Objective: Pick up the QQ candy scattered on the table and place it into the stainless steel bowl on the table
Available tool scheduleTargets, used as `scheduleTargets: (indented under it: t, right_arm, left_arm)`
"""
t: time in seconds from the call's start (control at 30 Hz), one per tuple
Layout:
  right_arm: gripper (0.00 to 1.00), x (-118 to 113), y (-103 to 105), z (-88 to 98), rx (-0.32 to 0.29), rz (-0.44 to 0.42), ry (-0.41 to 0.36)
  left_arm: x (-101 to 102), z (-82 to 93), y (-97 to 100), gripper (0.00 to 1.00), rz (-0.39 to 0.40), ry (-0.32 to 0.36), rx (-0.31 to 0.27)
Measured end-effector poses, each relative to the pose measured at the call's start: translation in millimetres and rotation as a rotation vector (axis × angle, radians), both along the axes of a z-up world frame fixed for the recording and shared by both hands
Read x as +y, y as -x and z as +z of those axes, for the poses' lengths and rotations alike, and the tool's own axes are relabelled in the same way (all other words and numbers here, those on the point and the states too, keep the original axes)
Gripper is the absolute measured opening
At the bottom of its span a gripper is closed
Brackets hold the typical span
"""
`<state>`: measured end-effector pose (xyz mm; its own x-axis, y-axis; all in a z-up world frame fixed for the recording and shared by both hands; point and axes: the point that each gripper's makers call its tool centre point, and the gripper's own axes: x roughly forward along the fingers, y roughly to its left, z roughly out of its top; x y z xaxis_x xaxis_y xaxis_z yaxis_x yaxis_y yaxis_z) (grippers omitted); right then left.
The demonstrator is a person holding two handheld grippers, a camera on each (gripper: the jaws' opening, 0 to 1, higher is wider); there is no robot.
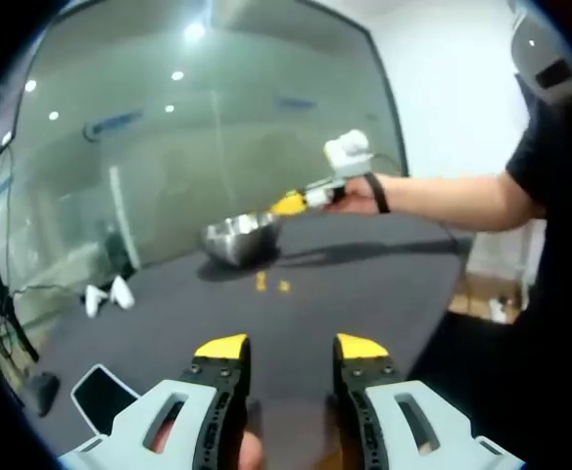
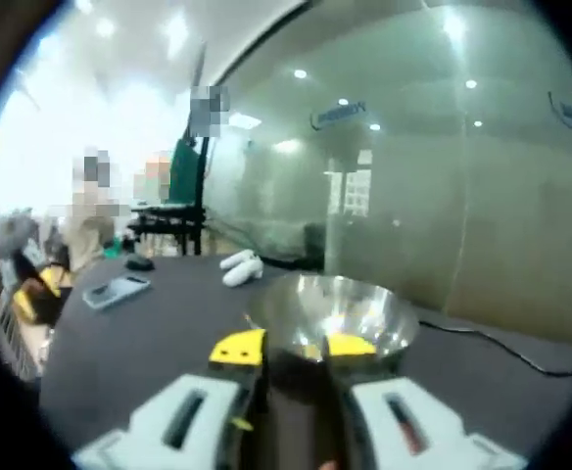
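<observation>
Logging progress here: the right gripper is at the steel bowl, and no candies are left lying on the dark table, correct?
Not quite. The right gripper is at the steel bowl, but the left gripper view shows two small yellow candies lying on the dark table just in front of the bowl.

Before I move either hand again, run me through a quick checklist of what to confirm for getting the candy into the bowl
1. Right gripper at the stainless steel bowl: ok, its jaw tips sit at the near rim.
2. Candy held in right jaws: cannot tell, the tips are blurred.
3. Left gripper ready for a pick: ok, jaws apart, nothing between them.
4. Candy left on the table: ok, two QQ candy pieces lie in front of the bowl.
5. Bowl upright: ok.
</observation>
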<state>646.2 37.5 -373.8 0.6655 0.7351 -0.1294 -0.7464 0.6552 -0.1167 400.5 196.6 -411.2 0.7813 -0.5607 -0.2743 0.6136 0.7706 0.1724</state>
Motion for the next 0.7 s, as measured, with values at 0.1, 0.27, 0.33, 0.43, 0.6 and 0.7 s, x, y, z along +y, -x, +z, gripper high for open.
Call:
scheduleTargets:
  t: [0.1, 0.27, 0.33, 0.43, 0.6, 0.7]
  right_arm:
    - [0.22, -8.5, 11.3, -7.2, -0.012, 0.013, -0.013]
    - [0.21, -21.1, 25.8, -25.4, 0.010, 0.034, -0.027]
    - [0.21, -20.5, 36.3, -32.0, 0.023, 0.057, -0.027]
    - [0.21, -19.3, 43.6, -39.9, 0.031, 0.074, -0.029]
    - [0.21, -8.9, 47.2, -44.4, 0.039, 0.117, -0.033]
    - [0.21, -0.9, 49.6, -49.5, 0.053, 0.139, -0.022]
  left_arm:
    - [2.0, -0.7, -1.4, 0.37, 0.003, -0.010, 0.000]
    - [11.3, 5.9, -7.3, 0.37, 0.037, 0.005, -0.012]
    - [10.0, 6.3, -7.2, 0.37, 0.037, 0.009, -0.012]
    - [7.2, 2.8, -5.9, 0.36, 0.028, -0.003, -0.005]
    - [8.1, 3.9, -6.3, 0.36, 0.031, -0.004, -0.008]
    - [7.1, 5.0, -5.5, 0.36, 0.029, -0.006, -0.012]
